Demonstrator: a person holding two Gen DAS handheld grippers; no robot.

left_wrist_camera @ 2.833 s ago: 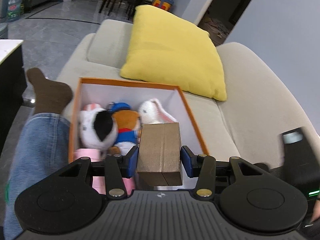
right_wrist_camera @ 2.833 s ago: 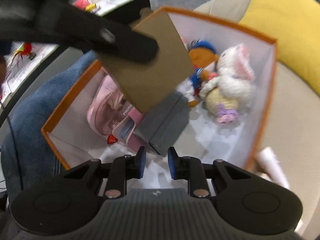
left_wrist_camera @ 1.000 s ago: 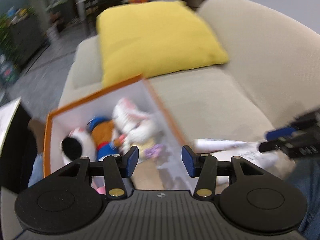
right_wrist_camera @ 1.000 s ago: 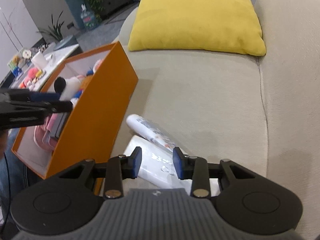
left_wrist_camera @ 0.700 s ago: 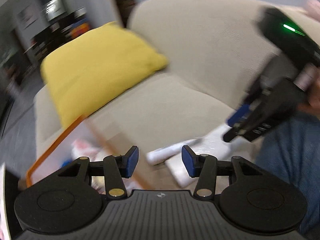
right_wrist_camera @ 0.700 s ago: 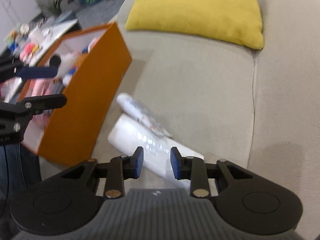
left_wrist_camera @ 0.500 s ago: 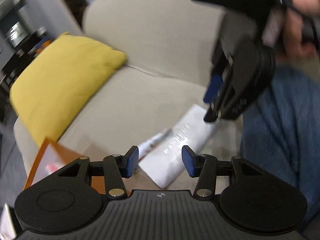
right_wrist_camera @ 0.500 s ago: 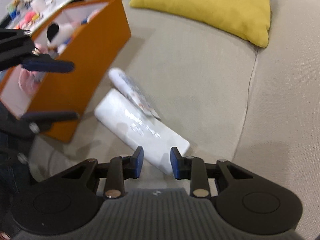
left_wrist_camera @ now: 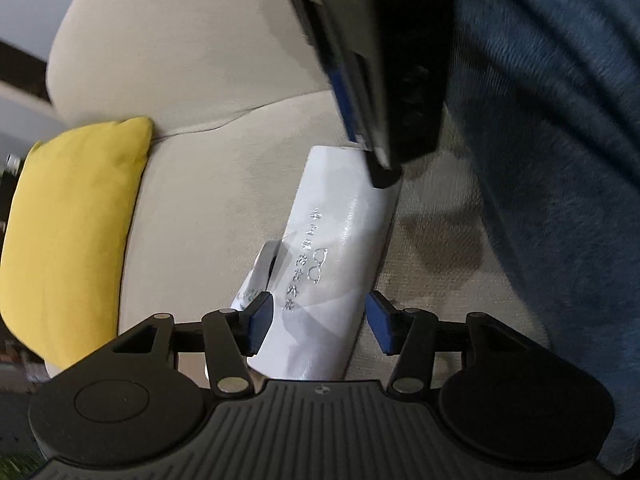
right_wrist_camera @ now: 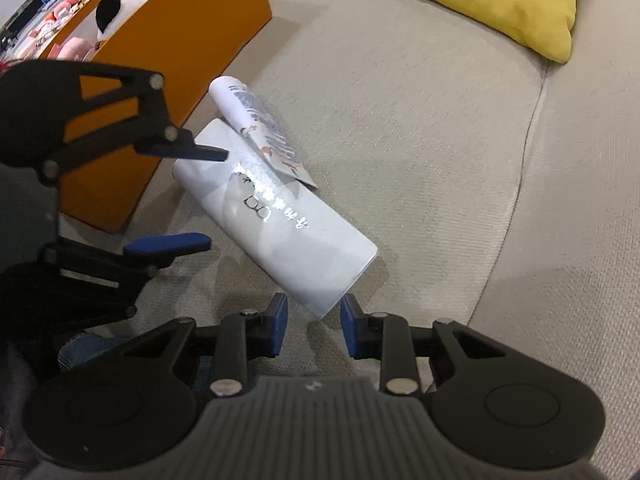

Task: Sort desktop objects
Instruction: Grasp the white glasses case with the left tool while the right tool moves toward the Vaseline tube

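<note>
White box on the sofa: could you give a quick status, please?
Left gripper open, straddling white box. Right gripper open at its other end. Tube rests on box.

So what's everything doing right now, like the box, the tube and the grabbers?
White box: lying flat on the sofa.
Tube: lying partly on the box.
Orange bin: open, toys inside.
Left gripper: open, box between its fingers, jaws just opened wider.
Right gripper: open, at the box's other end.

Each claw is matte black: the left claw (left_wrist_camera: 317,322) and right claw (right_wrist_camera: 312,322) carry blue pads (left_wrist_camera: 262,314), silver screws (right_wrist_camera: 226,387), and ribbed grey housing (right_wrist_camera: 312,432). Blue jeans (left_wrist_camera: 560,160) are worn.
</note>
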